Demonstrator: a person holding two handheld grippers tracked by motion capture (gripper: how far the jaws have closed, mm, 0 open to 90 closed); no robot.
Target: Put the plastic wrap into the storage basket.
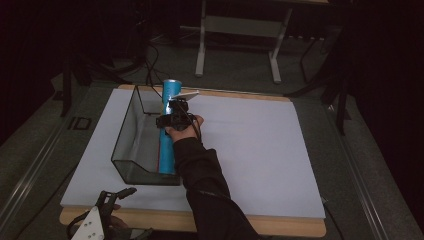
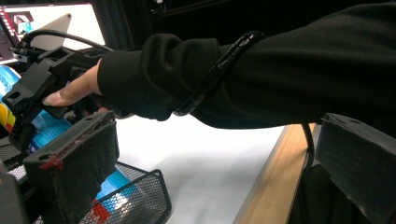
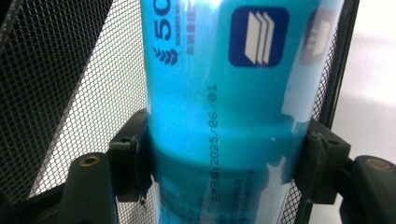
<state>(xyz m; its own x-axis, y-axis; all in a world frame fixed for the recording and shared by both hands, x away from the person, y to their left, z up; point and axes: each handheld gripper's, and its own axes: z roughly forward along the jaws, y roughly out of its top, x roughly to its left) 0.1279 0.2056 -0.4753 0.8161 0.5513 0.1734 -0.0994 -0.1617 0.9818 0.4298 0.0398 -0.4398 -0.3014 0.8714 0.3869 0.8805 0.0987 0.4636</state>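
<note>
A long blue tube lies along the right side of a black mesh basket, its far end sticking out over the basket's far rim. My right gripper is shut on the tube about a third of the way from the far end. In the right gripper view the right gripper presses both pads against the blue tube. My left gripper rests at the table's near left edge. The left gripper is open with nothing held, its jaws wide apart. It looks toward the right gripper and the basket.
The basket stands on a white board that covers a wooden tabletop. The person's dark sleeve crosses the board's near middle. A metal table frame stands on the floor beyond, and cables run near the far left corner.
</note>
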